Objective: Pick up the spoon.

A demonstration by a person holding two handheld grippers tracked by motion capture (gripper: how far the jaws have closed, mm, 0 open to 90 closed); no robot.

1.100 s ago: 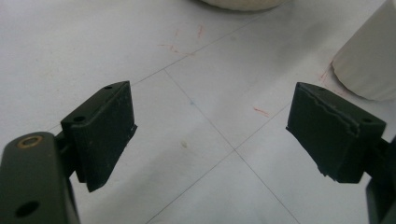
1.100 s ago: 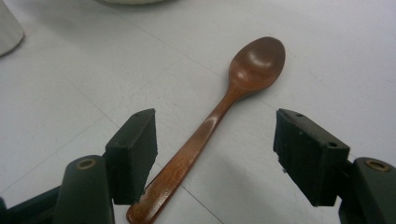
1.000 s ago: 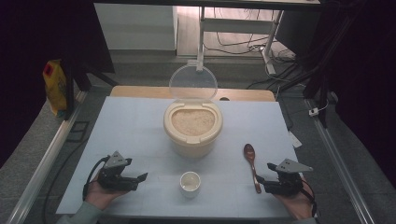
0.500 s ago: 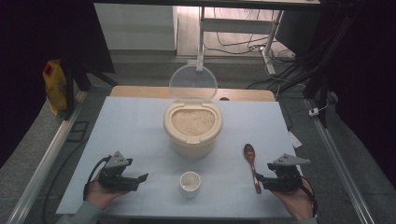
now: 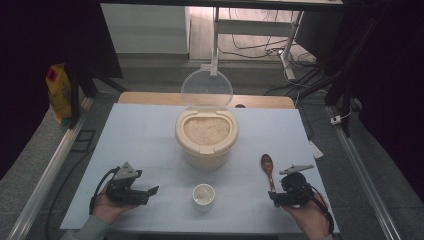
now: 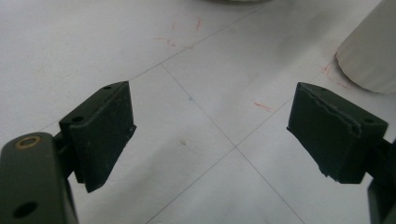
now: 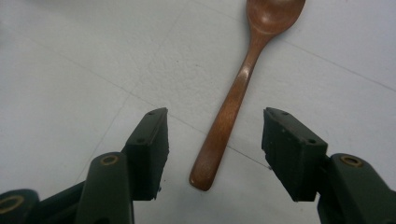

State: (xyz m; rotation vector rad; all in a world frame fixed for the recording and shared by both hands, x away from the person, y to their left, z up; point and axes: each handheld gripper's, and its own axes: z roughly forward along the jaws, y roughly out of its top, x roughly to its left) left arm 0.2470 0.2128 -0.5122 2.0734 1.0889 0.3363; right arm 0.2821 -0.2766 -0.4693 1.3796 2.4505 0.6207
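Spoon [image 7: 243, 84], brown wood, lay flat on the desk [image 5: 140, 145] at 4 o'clock of the open rice tub [image 5: 206, 135], its handle end between the right gripper's [image 7: 212, 149] closing, untouching jaws; left gripper [image 6: 210, 135] jaws wide; cup [image 5: 204, 195] at 6 o'clock.

Bright, even table light, dark surroundings, perhaps slight softness.

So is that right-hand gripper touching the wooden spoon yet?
Apart. In the right gripper view, the spoon handle lies between the right gripper jaws, which have just been closing, with table visible either side.
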